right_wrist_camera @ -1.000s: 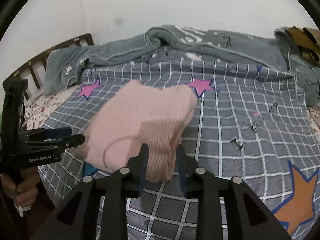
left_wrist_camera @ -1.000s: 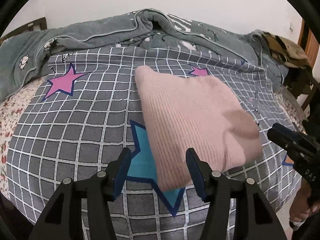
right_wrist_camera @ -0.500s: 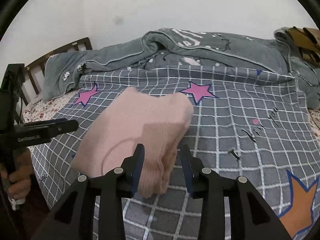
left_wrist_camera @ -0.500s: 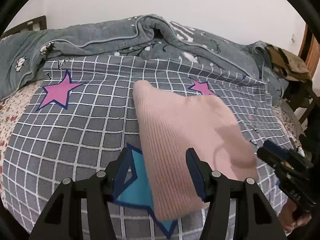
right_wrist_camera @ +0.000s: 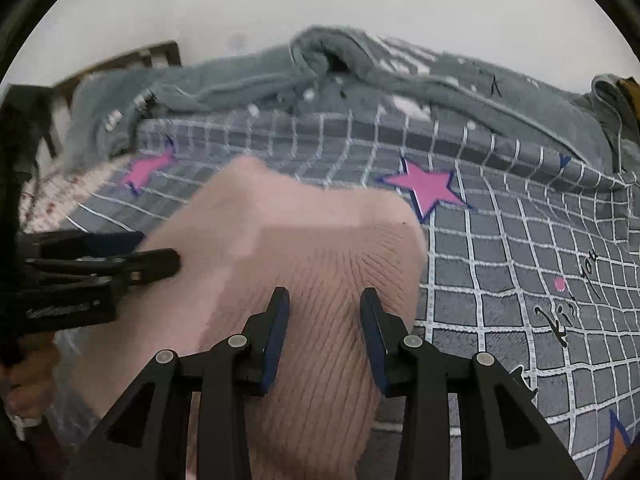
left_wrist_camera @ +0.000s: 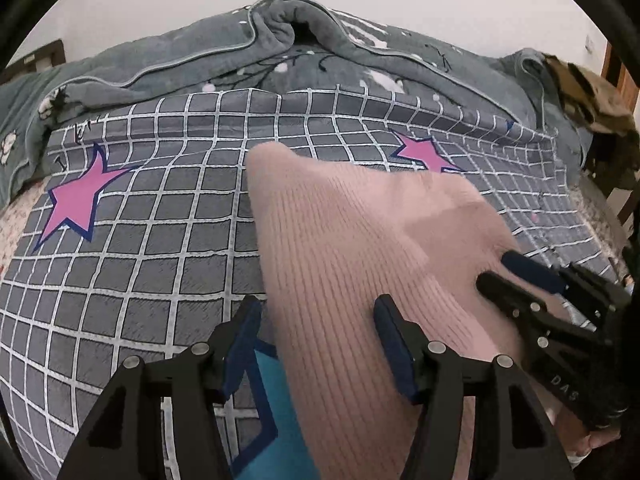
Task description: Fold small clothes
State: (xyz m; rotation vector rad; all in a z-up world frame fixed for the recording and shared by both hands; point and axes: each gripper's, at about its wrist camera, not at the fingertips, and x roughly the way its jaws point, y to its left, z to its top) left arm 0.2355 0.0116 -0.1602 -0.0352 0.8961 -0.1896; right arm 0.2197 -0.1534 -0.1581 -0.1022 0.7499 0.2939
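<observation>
Here, pink knit garment (left_wrist_camera: 352, 240), checked bedsheet (left_wrist_camera: 160, 240)

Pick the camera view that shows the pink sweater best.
The left wrist view: the pink sweater is sharp there, its ribbed knit and far corner clear against the checked bedspread. In the right wrist view the sweater fills the middle, but its far half is blurred; only the ribbing near the right tool reads well.

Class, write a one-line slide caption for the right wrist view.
Right gripper open over a folded pink knit garment on a grey checked, star-printed bedspread, left gripper alongside.
</observation>
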